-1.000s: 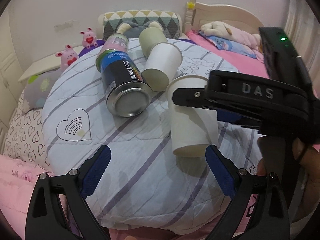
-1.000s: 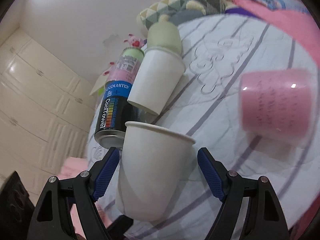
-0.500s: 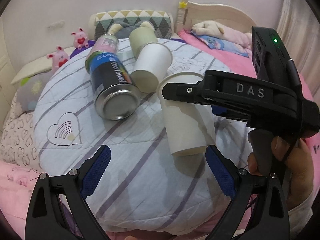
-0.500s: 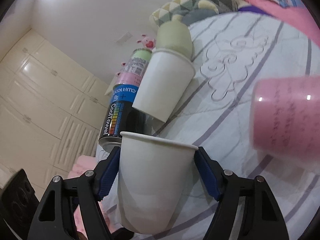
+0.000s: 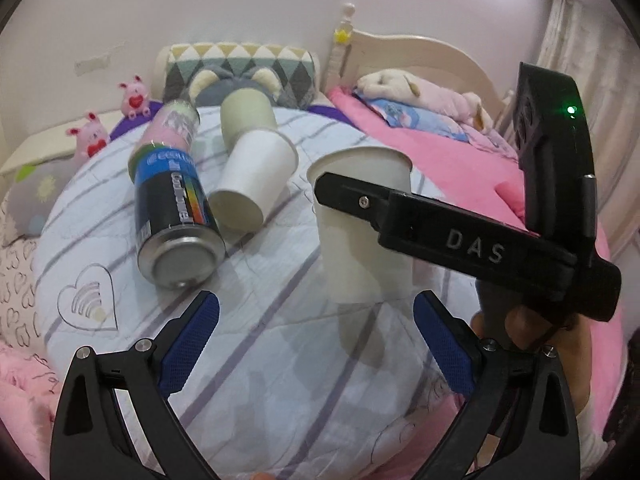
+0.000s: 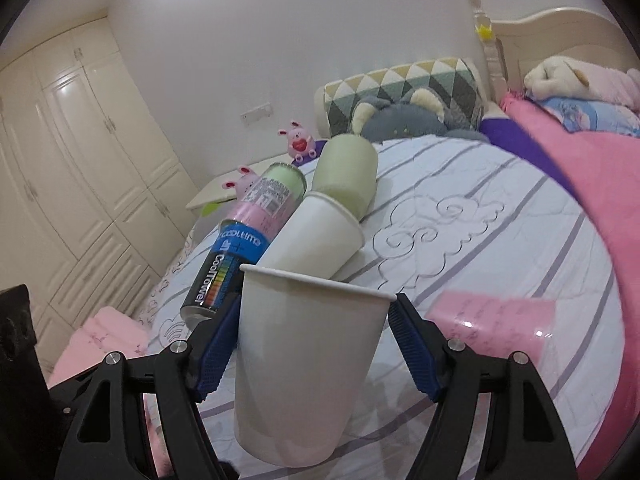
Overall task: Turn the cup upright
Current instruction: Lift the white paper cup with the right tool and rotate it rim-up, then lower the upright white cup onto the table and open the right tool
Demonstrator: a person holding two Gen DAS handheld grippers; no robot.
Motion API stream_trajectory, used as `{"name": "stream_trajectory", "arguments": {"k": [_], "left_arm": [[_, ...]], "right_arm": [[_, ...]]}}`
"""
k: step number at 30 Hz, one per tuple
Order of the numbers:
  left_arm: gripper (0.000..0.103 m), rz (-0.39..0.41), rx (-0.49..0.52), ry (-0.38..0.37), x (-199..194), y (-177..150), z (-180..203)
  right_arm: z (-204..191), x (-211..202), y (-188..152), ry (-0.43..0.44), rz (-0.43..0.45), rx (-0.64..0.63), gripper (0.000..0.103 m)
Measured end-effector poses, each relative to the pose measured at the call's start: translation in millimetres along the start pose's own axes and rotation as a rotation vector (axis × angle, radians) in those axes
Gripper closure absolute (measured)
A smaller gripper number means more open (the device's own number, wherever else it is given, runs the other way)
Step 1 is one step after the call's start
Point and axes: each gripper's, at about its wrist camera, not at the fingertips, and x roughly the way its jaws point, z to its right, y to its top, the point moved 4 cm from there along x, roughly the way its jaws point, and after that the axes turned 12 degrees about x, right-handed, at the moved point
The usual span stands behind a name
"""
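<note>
In the left wrist view, the right tool [image 5: 362, 202] crosses the white paper cup [image 5: 362, 236] and hides a band of its wall below the rim. The pink cup [image 6: 494, 330] in the right wrist view is motion-blurred, its print unreadable. The white cup's base, seen from the left, blends into shadow, so contact with the bed [image 5: 260, 344] is unclear.

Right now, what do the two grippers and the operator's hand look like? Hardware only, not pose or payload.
Both grippers are black plastic frames with silver screws at the pivots. The left gripper and right gripper carry textured blue pads on their fingers. The left wrist view shows the right unit's body embossed "DAS", a lit green LED on its upright block, and the bare-skinned hand on its handle. No sleeve is visible.
</note>
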Motion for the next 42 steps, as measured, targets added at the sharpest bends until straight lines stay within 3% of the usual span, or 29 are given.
{"name": "stream_trajectory", "arguments": {"k": [2,11,19,32,35,42], "left_arm": [[0.003,-0.010,0.004,0.039,6,3,-1],[0.003,-0.049,-0.094,0.082,36,4,-20],[0.003,-0.077,-0.091,0.144,50,0,-26],[0.003,-0.082,-0.090,0.181,44,-10,-35],[0.003,-0.074,-0.083,0.192,39,-10,-33],[0.003,-0.047,-0.085,0.208,25,-10,-28]], "right_arm": [[1,-1,1,0.005,0.014,-0.008,0.028],[2,5,3,-0.028,0.069,-0.082,0.028],[-8,10,-5,-0.088,0.104,-0.193,0.030],[-20,3,-17,-0.081,0.127,-0.263,0.031],[-21,2,-18,-0.094,0.136,-0.268,0.021],[-23,-11,-16,-0.094,0.168,-0.253,0.021]]}}
